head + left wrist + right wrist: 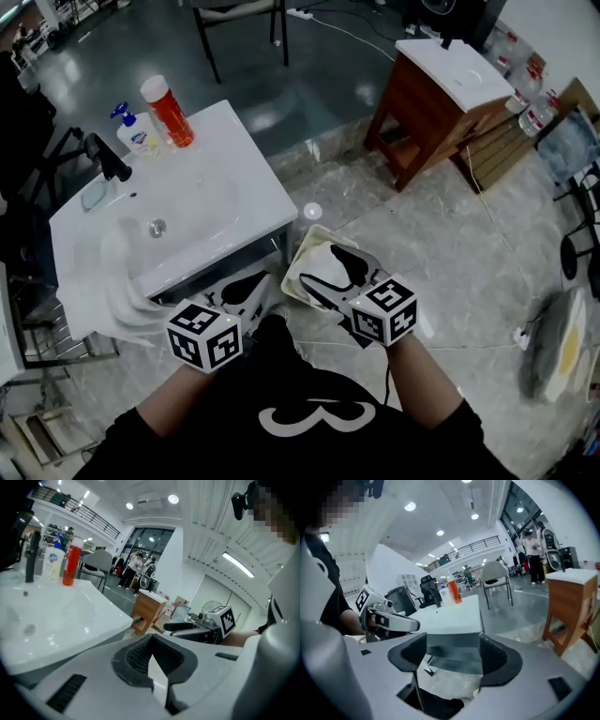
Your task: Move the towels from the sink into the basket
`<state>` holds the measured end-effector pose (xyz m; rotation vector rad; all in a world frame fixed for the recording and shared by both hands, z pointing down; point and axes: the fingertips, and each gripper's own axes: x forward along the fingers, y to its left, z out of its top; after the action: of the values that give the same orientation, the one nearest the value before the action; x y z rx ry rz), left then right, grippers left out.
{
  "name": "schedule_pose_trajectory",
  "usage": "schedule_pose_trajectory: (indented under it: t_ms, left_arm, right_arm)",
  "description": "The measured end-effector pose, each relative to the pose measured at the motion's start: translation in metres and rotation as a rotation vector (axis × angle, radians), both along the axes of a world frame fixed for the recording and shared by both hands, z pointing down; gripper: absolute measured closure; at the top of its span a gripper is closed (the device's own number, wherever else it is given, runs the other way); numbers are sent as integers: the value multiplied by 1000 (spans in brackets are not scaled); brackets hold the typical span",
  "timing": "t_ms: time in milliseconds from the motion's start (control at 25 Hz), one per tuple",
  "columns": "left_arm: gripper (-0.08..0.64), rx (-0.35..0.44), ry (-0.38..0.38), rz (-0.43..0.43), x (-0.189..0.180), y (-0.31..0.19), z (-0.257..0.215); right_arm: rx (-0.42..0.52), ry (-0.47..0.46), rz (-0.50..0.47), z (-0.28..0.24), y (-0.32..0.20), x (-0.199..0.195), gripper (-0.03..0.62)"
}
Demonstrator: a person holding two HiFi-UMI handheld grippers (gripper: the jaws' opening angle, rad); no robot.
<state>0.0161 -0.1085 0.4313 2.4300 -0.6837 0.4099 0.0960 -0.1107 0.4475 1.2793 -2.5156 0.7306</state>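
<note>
The white sink (216, 206) stands at the left of the head view, and a white towel (117, 286) lies in its basin and hangs over its near left edge. On the floor to its right sits a cream basket (302, 246) with white cloth (317, 264) inside. My left gripper (246, 289) hovers off the sink's front corner; in the left gripper view its jaws (150, 641) are shut with nothing between them. My right gripper (330, 272) hangs above the basket, and in the right gripper view it (452, 653) is open with nothing between its pads.
On the sink's far rim stand a black tap (108, 157), a soap pump bottle (136, 133) and an orange-red can (169, 112). A wooden cabinet (441, 103) stands at the upper right, a chair (239, 28) at the top. The floor is grey stone with cables.
</note>
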Motion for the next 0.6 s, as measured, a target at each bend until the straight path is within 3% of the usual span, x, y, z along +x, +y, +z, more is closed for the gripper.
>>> schedule_pose_trajectory:
  t_ms: [240,480,600]
  left_arm:
    - [555,70,21,-120,-65,12,-68]
    - [555,102,53,-267,-132,16,-106]
    - [555,125,65,-310,-156,18,-117]
  right_arm:
    - [131,-70,-175,-73,3,-63,262]
    - [130,-232,-336,-115,11,-128,262]
    - [135,-242,-390,-124,9,-152,262]
